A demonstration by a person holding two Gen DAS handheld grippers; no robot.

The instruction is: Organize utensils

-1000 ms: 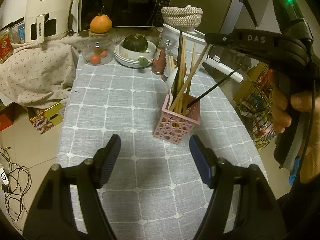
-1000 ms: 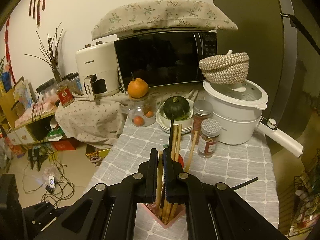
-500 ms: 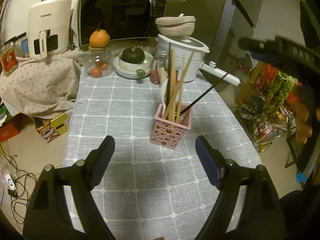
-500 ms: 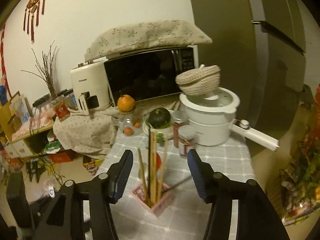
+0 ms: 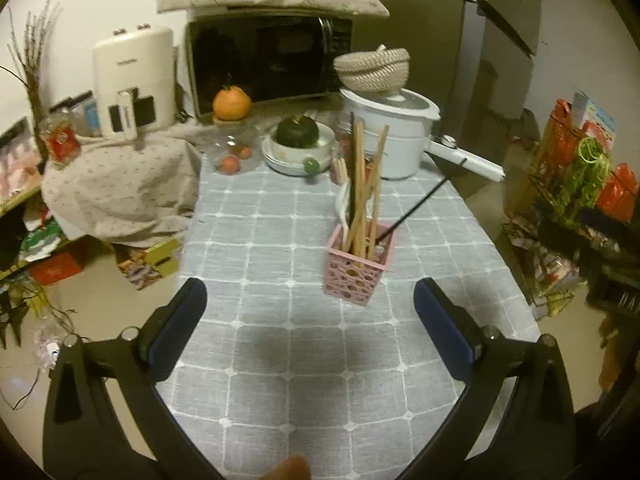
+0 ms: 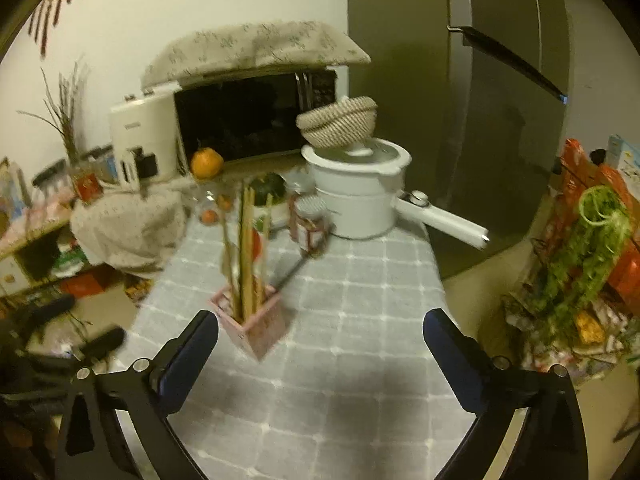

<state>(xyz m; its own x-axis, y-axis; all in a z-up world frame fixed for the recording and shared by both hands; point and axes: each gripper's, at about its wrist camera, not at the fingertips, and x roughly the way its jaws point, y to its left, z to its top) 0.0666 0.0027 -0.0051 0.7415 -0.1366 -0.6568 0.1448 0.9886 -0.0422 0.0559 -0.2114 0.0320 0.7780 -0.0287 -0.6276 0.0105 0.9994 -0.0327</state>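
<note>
Left gripper: jaws are opening, very wide now — nothing between the pads, nothing held.
Right gripper: jaws are opening too, spread wide and holding nothing.
Pink holder: stands upright on the grey checked tablecloth, about the middle of the table.
Utensils: wooden chopsticks stand bundled in the holder, nearly upright; one thin black stick leans out to the right side.
Holder and left fingers: it is beyond the fingertips, between the two fingers in the view but nearer to the right one, well apart from both.
Holder and right fingers: in the right wrist view the holder is just beyond the tip of the left finger — close, not touching; the picture is blurred.
Behind the holder: white pot with a woven basket on its lid, a green squash on stacked plates, a microwave.
</note>
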